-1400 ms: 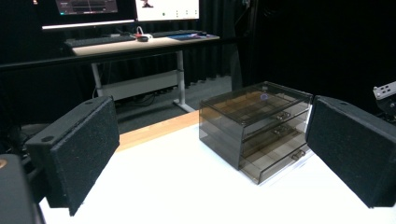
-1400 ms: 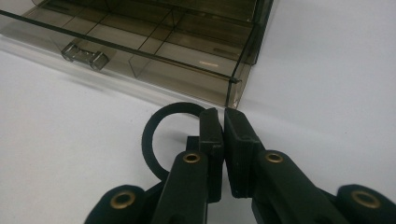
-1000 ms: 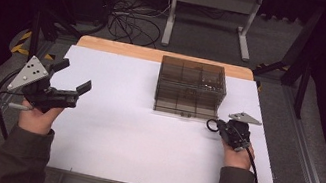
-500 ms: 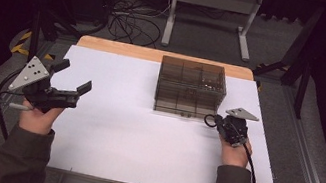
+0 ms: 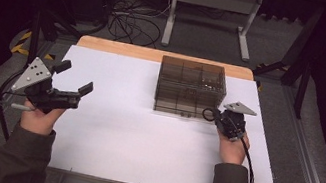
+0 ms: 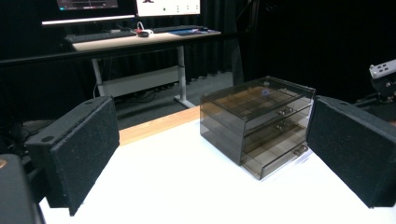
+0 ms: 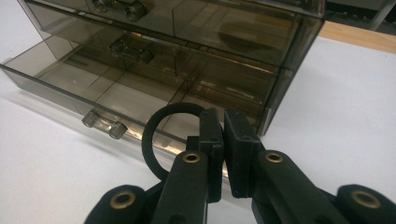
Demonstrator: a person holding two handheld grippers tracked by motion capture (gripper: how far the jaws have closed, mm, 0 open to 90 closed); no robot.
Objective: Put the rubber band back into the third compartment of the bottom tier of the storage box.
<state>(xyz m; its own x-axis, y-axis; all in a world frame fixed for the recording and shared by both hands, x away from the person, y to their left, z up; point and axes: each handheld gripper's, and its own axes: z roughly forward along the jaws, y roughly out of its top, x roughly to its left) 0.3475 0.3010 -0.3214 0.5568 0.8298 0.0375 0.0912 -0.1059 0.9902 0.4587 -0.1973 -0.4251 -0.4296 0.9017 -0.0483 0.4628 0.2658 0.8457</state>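
While left gripper (image 5: 74,81) waits released, right gripper (image 7: 223,122) clenches black ring (image 7: 156,135) at open bottom drawer (image 7: 88,88); drop-in and closing remain.

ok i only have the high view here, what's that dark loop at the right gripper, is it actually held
Observer: Yes. In the right gripper view the right gripper is shut on a thin black rubbery ring, pinching it at one edge.
Operator: and the smoky clear plastic drawer box, any drawer open
Observer: The bottom drawer is pulled out partway. The two above it look closed.
Operator: anything in that drawer
Observer: The compartments that show in the right gripper view look empty.
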